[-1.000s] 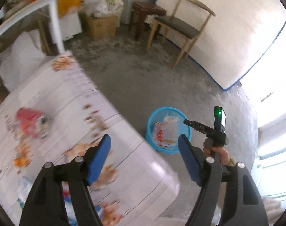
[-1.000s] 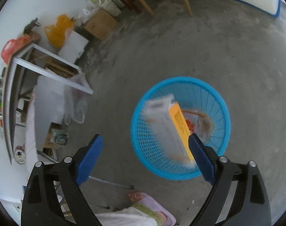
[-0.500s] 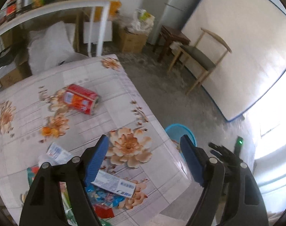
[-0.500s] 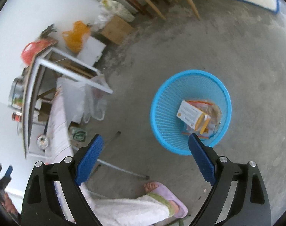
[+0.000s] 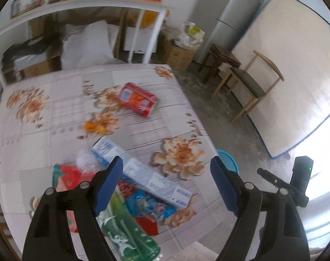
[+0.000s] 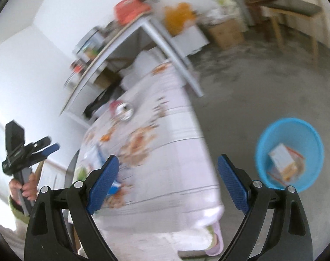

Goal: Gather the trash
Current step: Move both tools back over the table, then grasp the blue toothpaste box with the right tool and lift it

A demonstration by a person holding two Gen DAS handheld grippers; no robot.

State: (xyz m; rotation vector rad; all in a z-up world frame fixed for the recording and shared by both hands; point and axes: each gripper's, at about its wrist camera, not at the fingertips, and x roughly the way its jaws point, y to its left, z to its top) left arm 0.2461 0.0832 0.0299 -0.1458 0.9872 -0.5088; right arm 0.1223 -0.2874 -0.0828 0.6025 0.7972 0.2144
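Note:
My left gripper (image 5: 166, 184) is open and empty, held above the near edge of the floral table (image 5: 56, 113). Trash lies below it: a long white-blue box (image 5: 158, 180), a clear plastic bottle (image 5: 88, 163), a green bottle (image 5: 130, 237), blue and red wrappers (image 5: 147, 204). A red can (image 5: 137, 102) lies on its side further back. My right gripper (image 6: 168, 180) is open and empty, beside the table's edge. The blue basket (image 6: 271, 143) stands on the floor at the right and holds a white-orange box (image 6: 282, 156). Its rim shows past the table edge in the left wrist view (image 5: 228, 158).
A white shelf unit (image 5: 78, 6) with clutter stands behind the table. Cardboard boxes (image 5: 178, 54), a wooden chair (image 5: 252, 87) and a stool (image 5: 221, 61) stand at the back right. A white board (image 5: 291, 82) leans on the wall. Grey floor lies between table and chair.
The box has dropped from my right gripper into the basket. Both grippers have swung away from the basket toward the table; the left one now looks down on the trash pile.

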